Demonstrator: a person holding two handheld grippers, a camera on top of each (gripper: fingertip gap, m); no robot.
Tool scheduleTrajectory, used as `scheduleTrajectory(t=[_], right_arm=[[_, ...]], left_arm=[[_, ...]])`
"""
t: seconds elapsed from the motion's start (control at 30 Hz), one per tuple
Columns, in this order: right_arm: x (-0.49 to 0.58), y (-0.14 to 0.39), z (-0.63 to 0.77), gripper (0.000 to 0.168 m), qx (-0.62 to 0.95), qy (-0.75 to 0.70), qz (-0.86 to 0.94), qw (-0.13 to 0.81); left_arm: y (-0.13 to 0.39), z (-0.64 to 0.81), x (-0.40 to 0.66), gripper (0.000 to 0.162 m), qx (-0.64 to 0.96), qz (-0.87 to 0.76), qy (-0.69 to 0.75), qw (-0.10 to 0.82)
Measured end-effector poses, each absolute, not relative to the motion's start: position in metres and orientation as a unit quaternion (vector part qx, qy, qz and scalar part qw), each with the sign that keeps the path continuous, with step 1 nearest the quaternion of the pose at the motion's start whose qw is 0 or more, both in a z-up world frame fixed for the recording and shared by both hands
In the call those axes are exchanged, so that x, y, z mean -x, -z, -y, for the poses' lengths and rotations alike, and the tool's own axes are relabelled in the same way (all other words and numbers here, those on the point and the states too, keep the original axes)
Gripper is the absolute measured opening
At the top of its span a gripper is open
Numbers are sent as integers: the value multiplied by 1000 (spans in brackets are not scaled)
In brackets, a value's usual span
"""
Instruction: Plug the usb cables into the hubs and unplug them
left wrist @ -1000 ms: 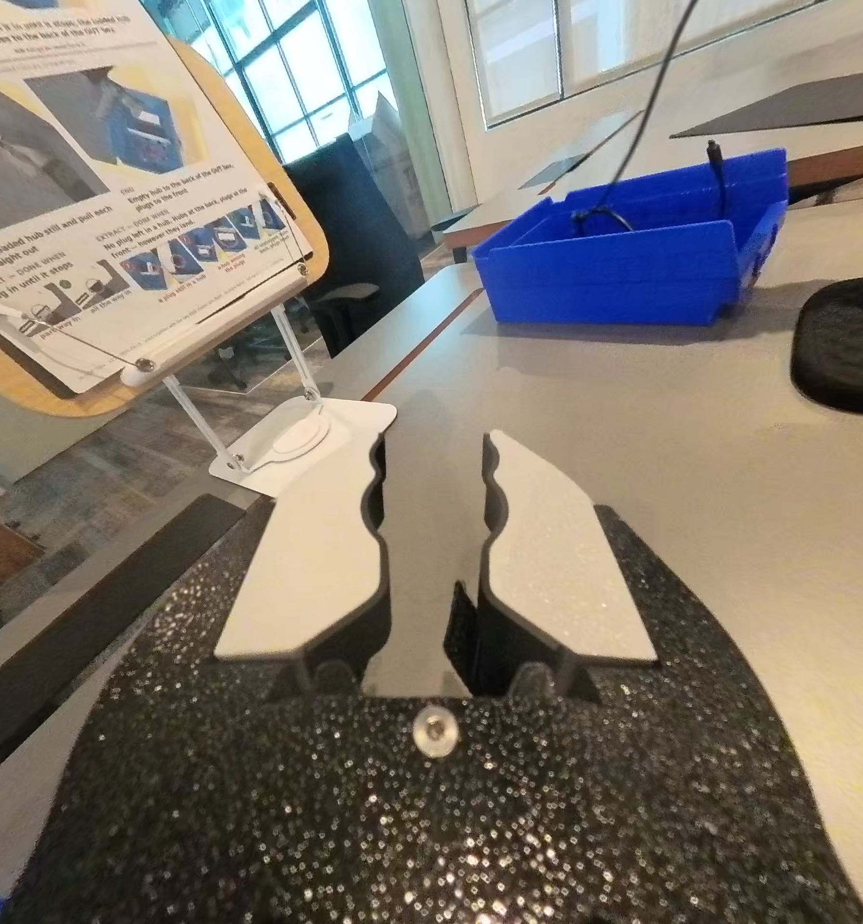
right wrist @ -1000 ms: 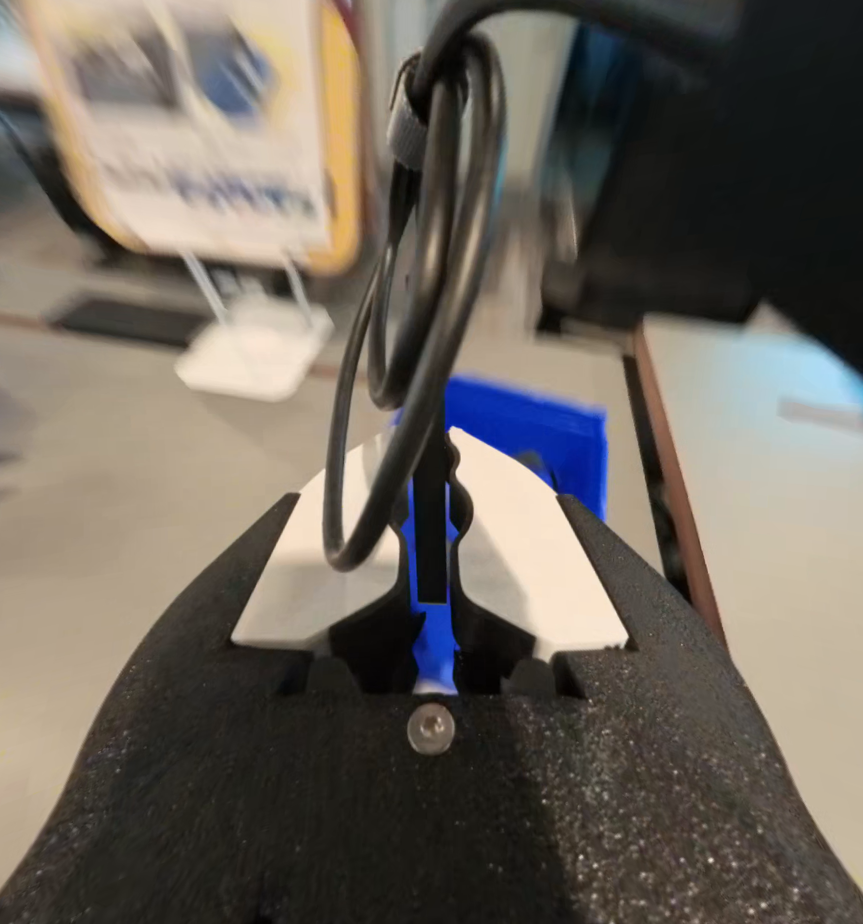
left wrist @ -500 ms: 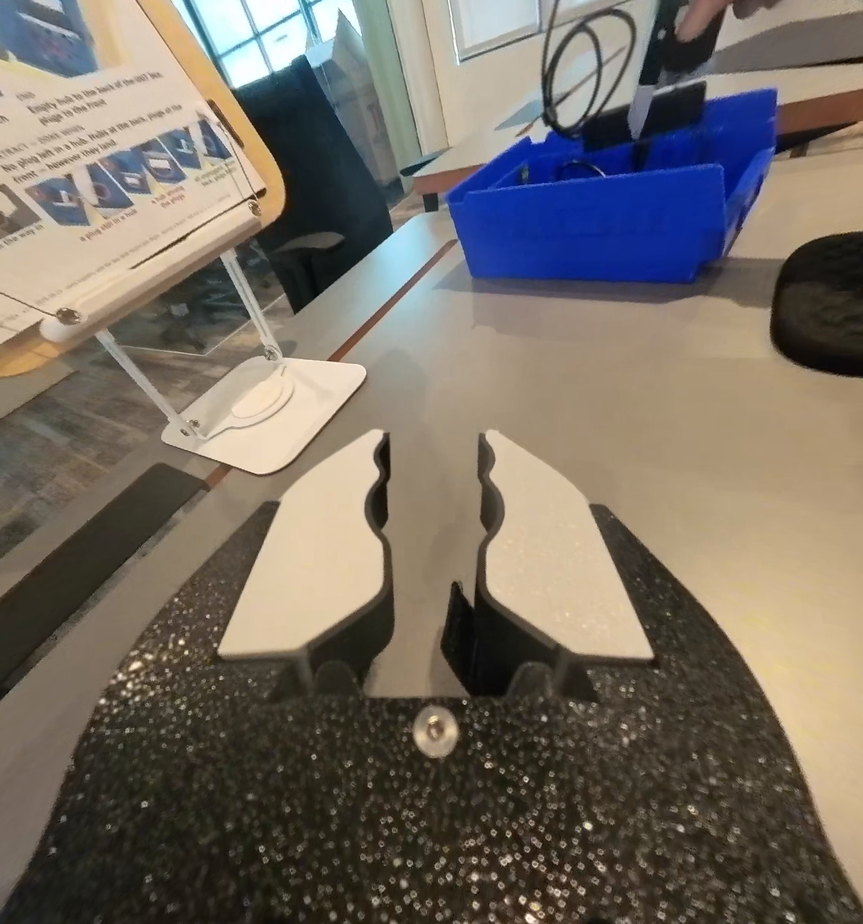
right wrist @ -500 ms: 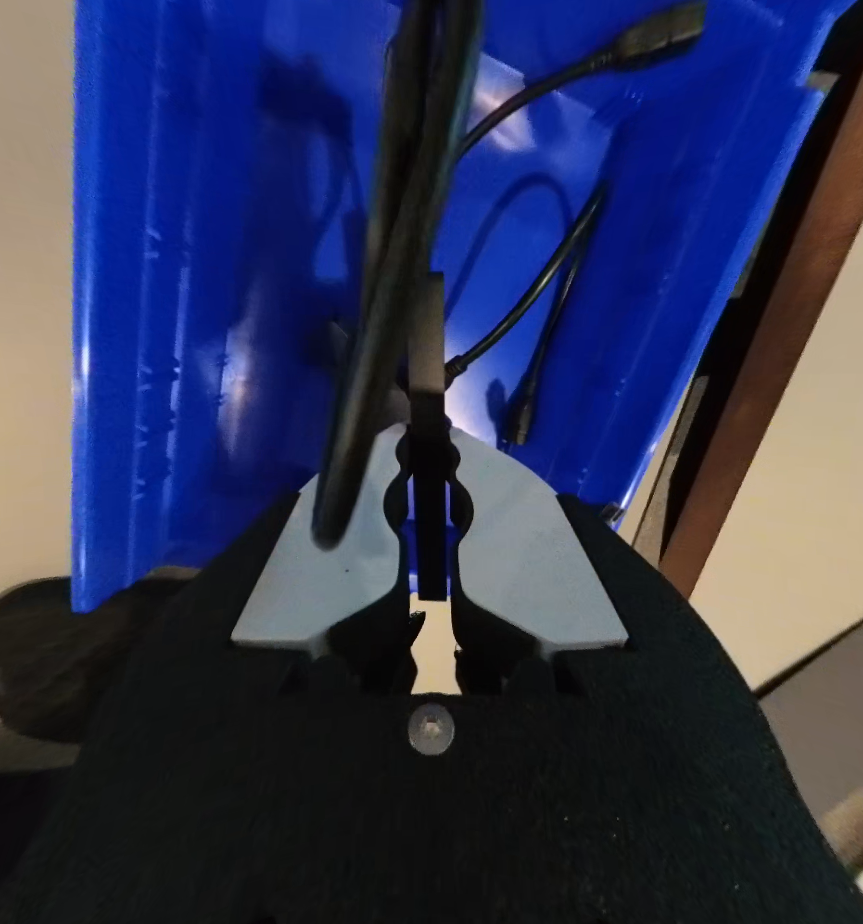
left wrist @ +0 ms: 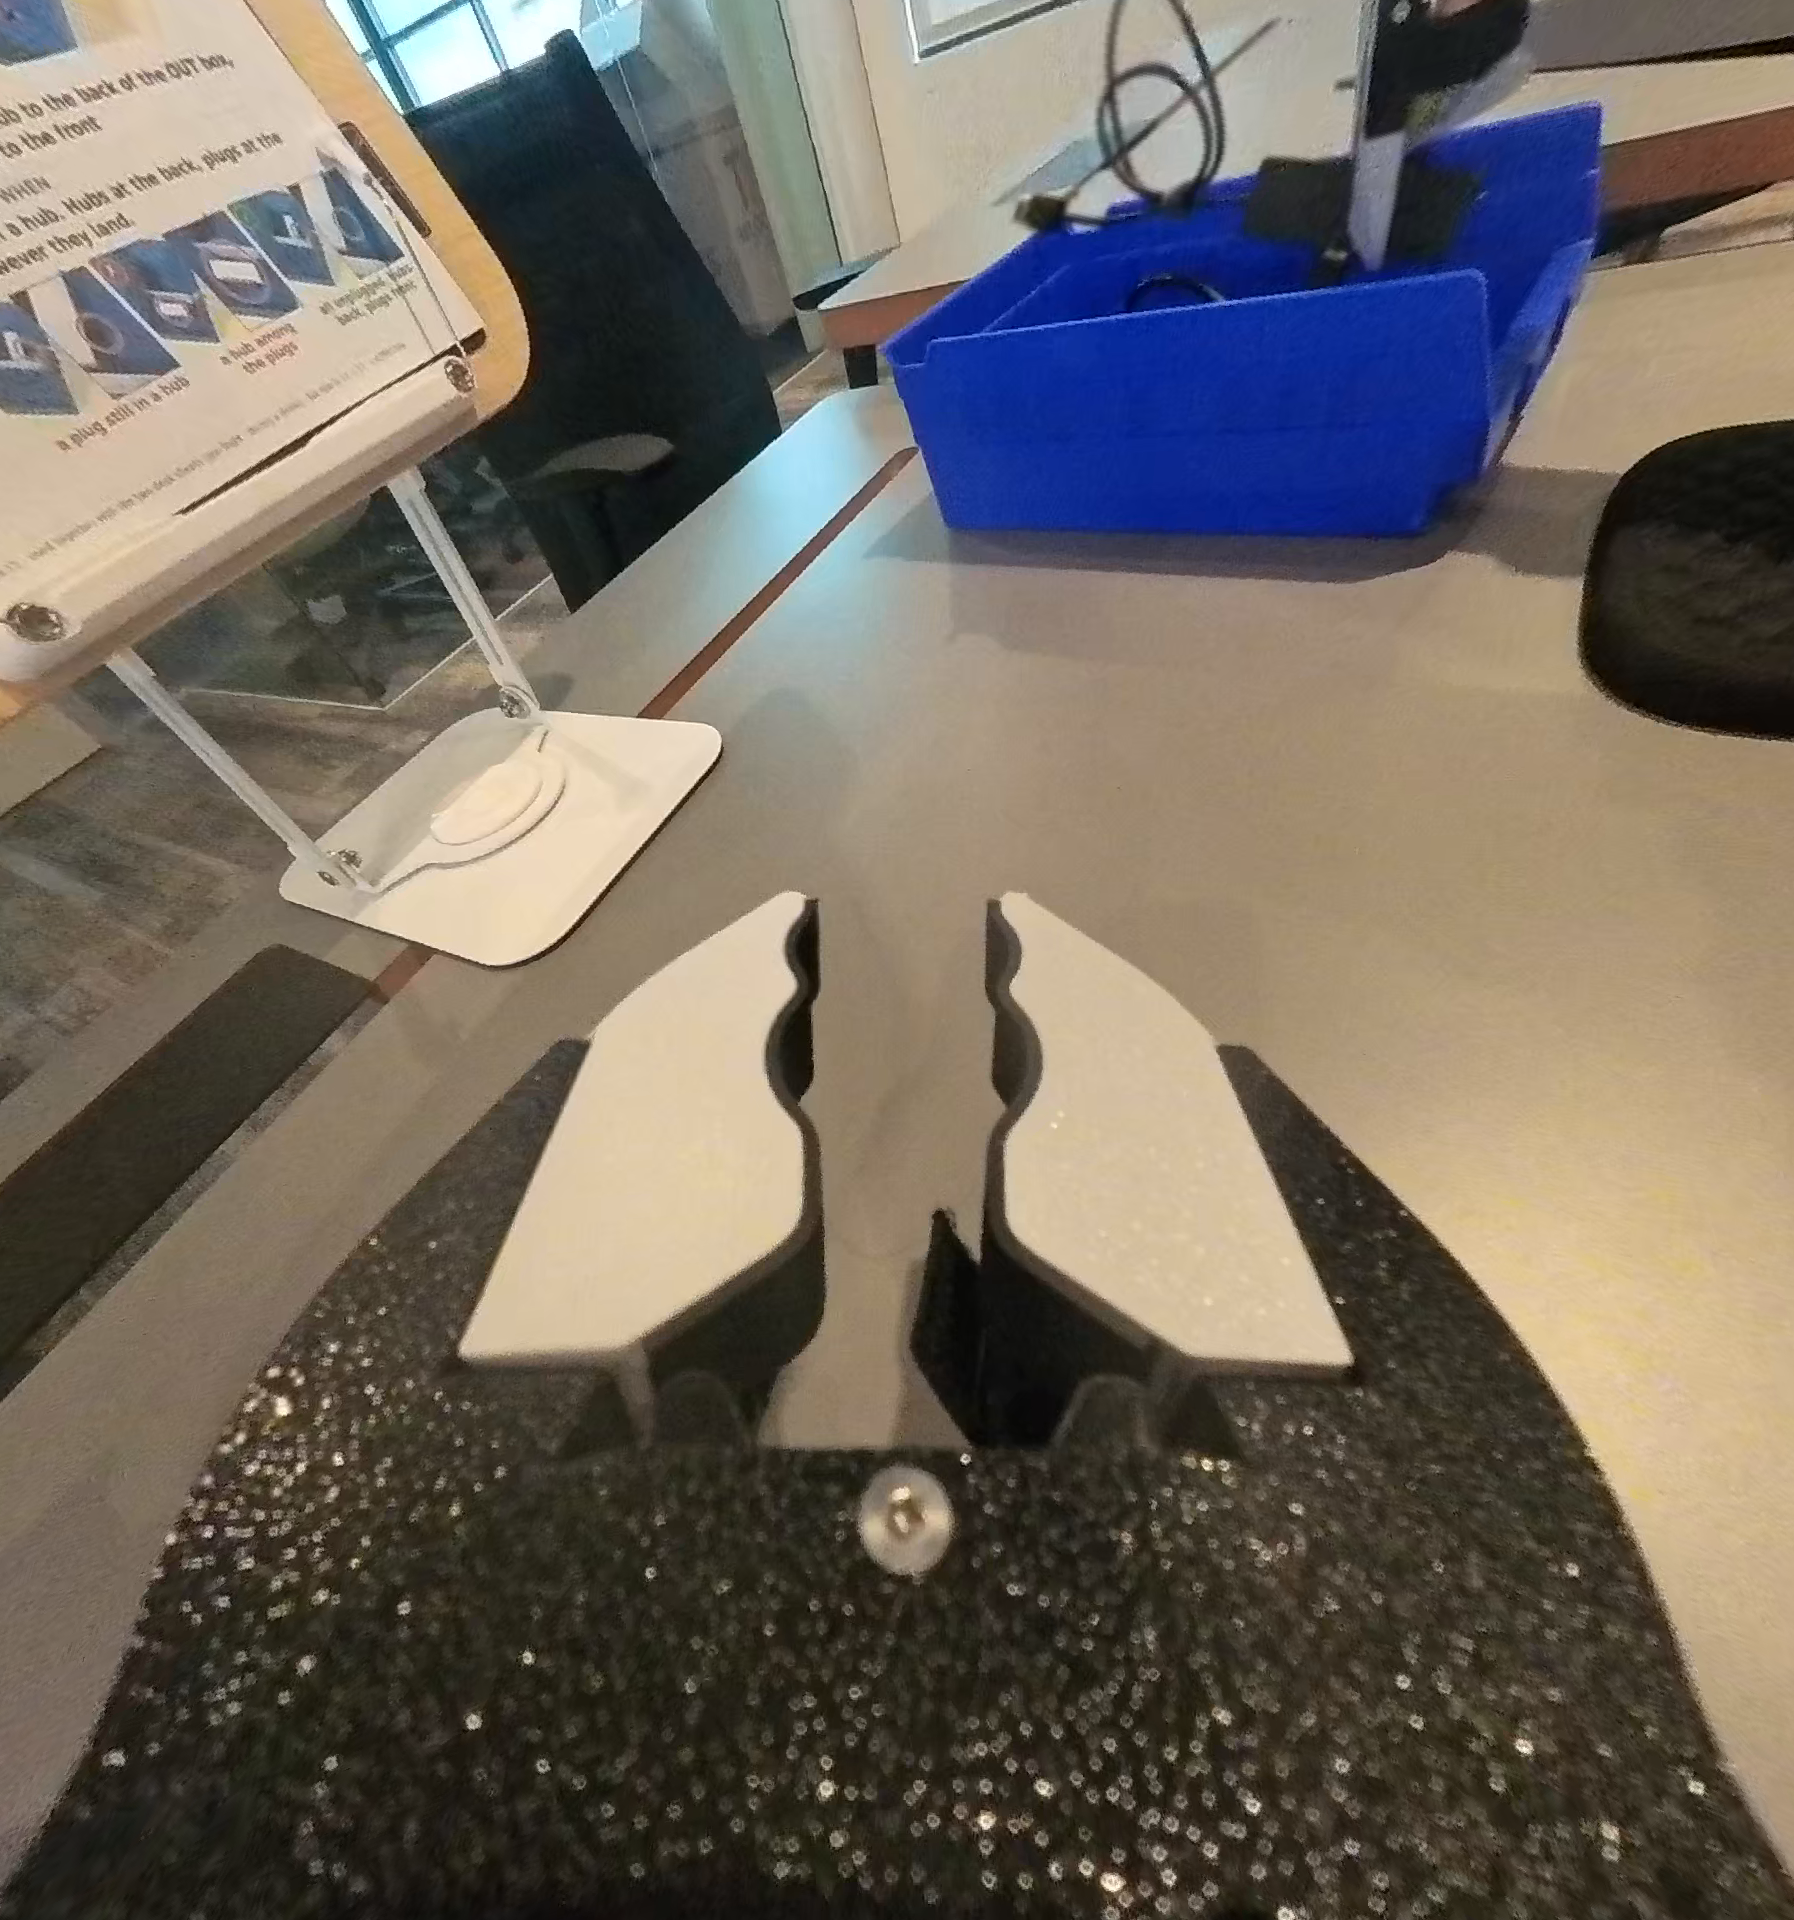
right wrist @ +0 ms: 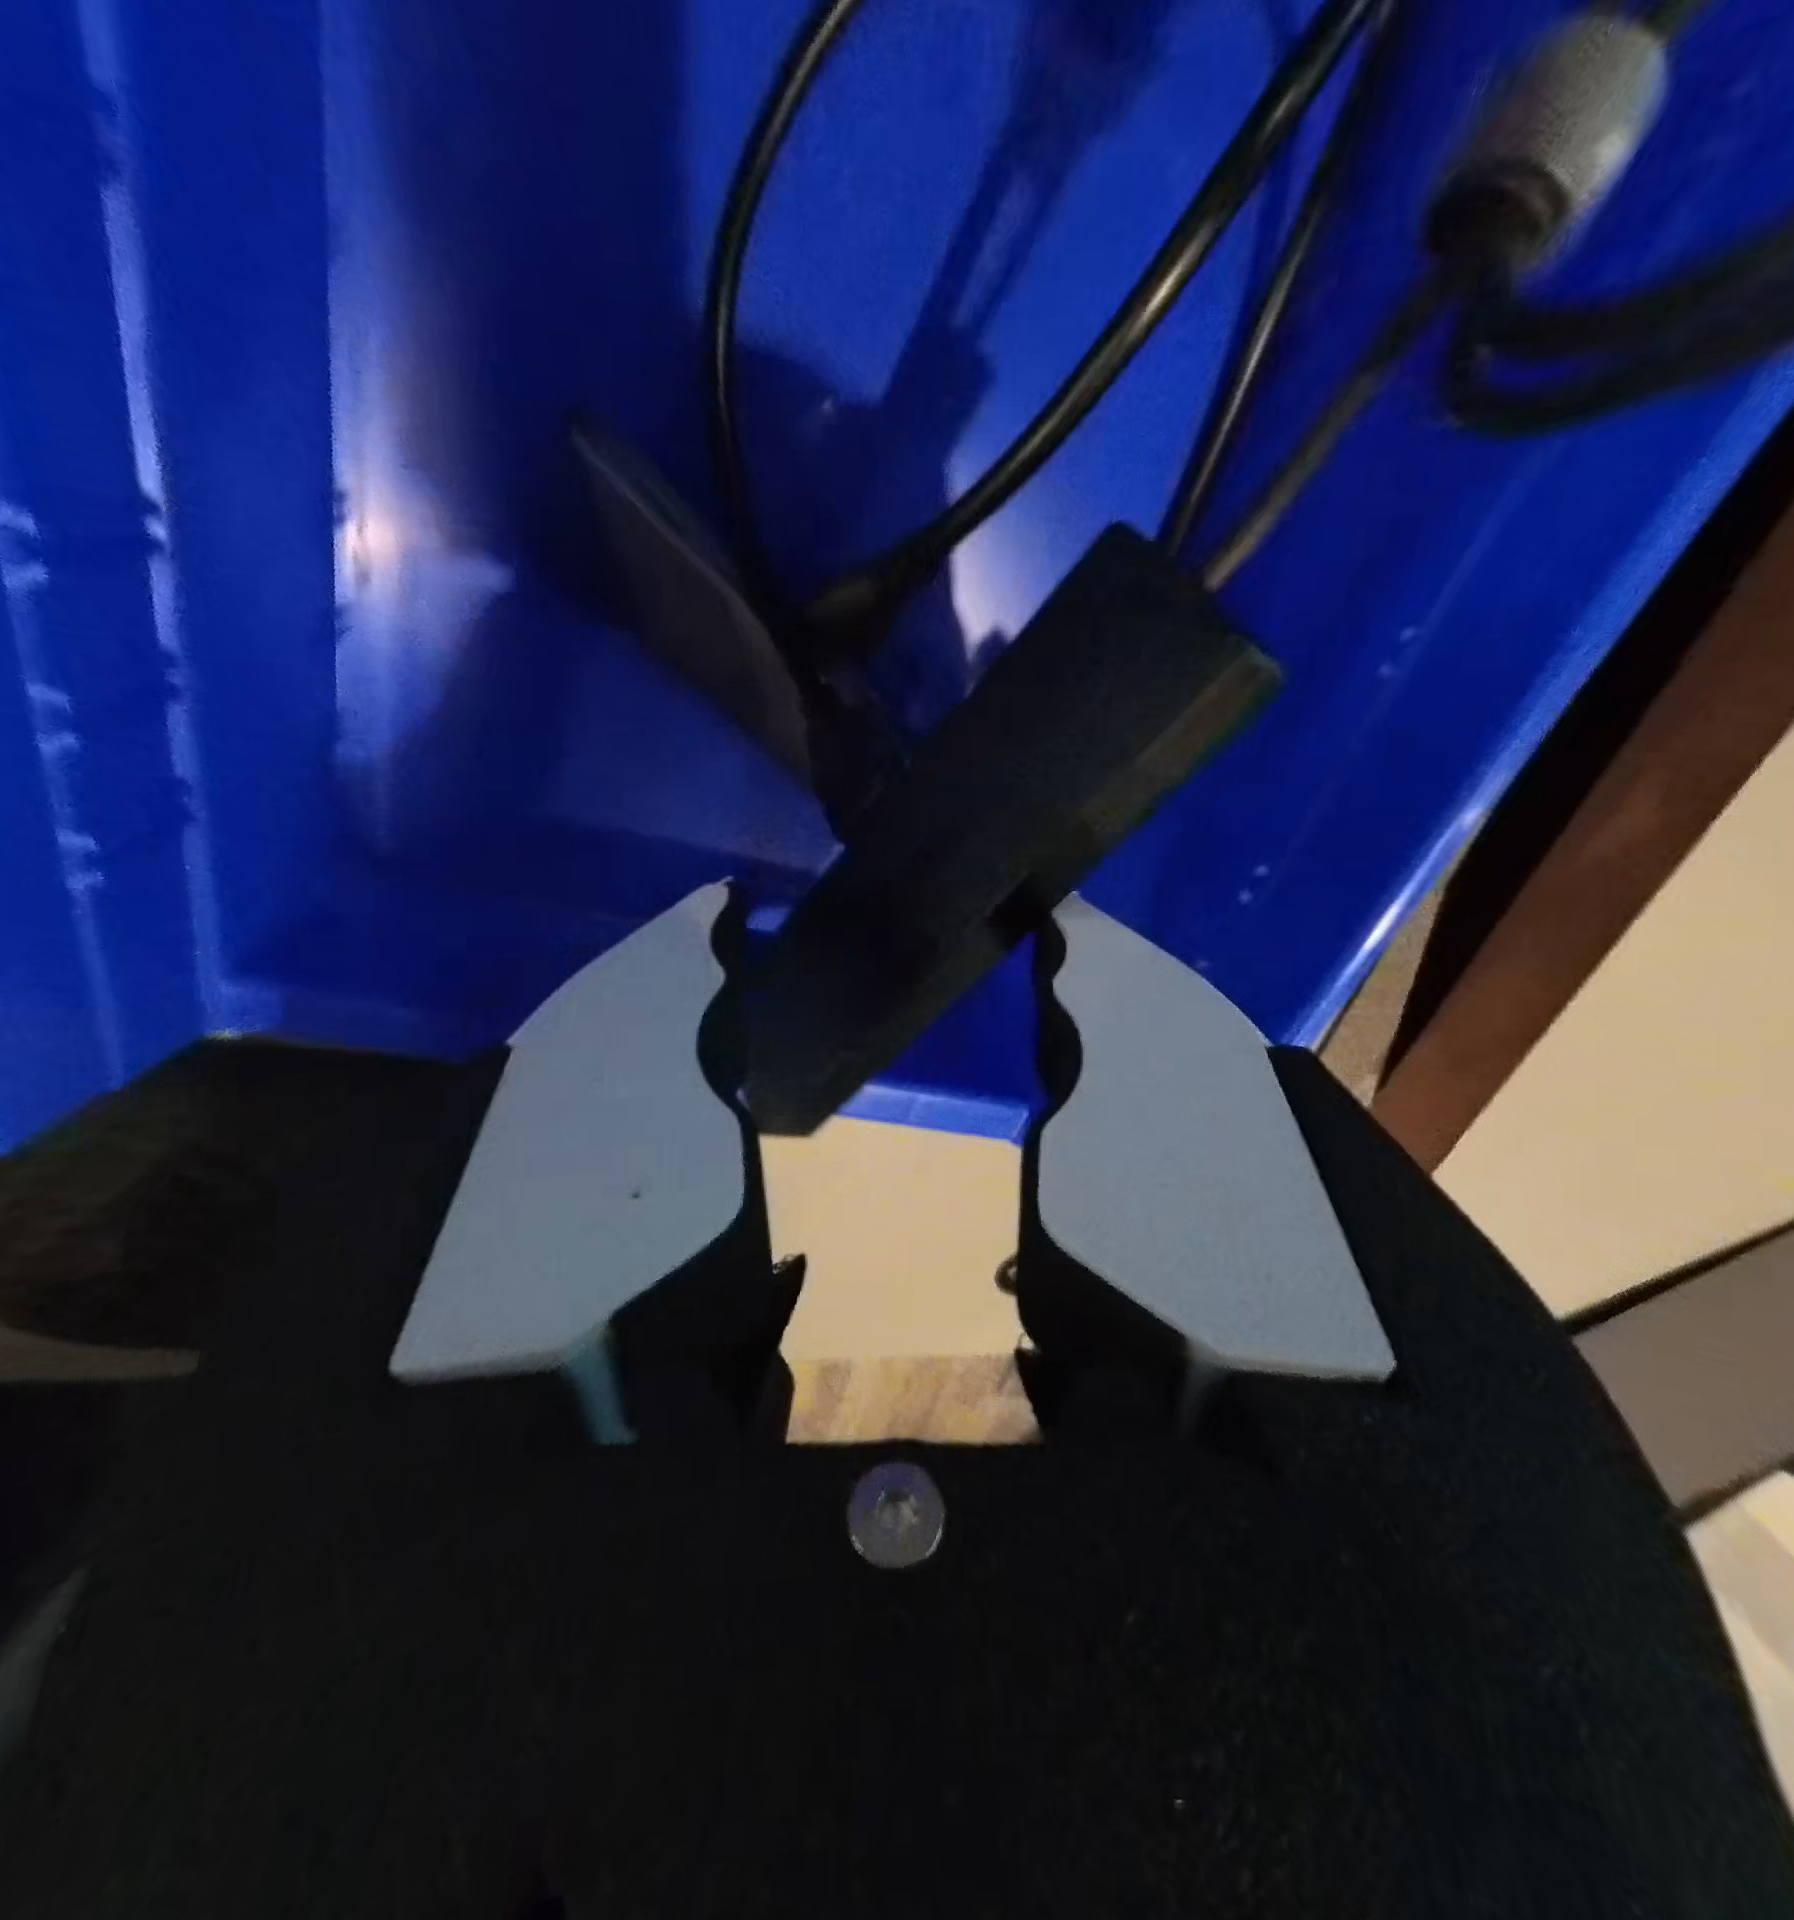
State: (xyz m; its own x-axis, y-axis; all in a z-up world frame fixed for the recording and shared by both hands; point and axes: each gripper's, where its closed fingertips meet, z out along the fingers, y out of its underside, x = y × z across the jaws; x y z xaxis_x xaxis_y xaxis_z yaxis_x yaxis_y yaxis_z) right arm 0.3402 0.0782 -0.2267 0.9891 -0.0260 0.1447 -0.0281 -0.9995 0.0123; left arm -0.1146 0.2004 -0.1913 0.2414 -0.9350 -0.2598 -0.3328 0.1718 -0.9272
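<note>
1. Half a second ago the right gripper (right wrist: pixel 888 997) pinched a black hub (right wrist: pixel 1007 821) edge-on above the blue bin (right wrist: pixel 249 520); now its jaws stand spread and the hub tilts loose between the tips, seemingly dropping in.
2. That bin sits far across the grey table (left wrist: pixel 1236 883) in the left wrist view, a looped usb cable (left wrist: pixel 1153 114) rising above it.
3. Near the table's left edge stands an instruction board (left wrist: pixel 176 312).
4. Left gripper (left wrist: pixel 903 997): jaws parted, empty, low over the table.
5. Loose cables (right wrist: pixel 934 312) lie beneath the hub.
6. Risk: the hub may land on them, tangling its own lead and hindering the next pick.
</note>
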Motion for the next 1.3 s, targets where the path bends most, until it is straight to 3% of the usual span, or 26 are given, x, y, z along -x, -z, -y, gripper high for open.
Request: scheduleTrajectory(t=[0.3, 0.53, 0.63, 0.8, 0.93, 1.07, 1.2, 1.3], right_arm=[[-308, 224, -63, 48, -995, -30, -91, 3], [-298, 156, -63, 48, -974, -150, -165, -29], [-280, 123, -80, 50, -959, -183, -175, -128], [-195, 95, -129, 55, -884, -155, -202, -391], [-107, 110, -158, 57, -808, -103, -204, -543], [-58, 165, -186, 64, -778, -126, -217, -576], [-53, 212, -211, 64, -755, -132, -173, -619], [-45, 216, -215, 76, -766, -92, -161, -616]], left_arm=[[198, -197, 111, 28, 580, -556, 279, 526], [202, -198, 110, 27, 581, -560, 271, 524], [200, -203, 111, 30, 584, -551, 258, 537], [187, -217, 120, 33, 602, -511, 226, 571], [183, -232, 130, 37, 625, -471, 210, 586], [188, -246, 140, 51, 651, -433, 198, 591], [192, -261, 149, 84, 666, -404, 164, 605], [194, -263, 150, 91, 667, -400, 165, 606]])
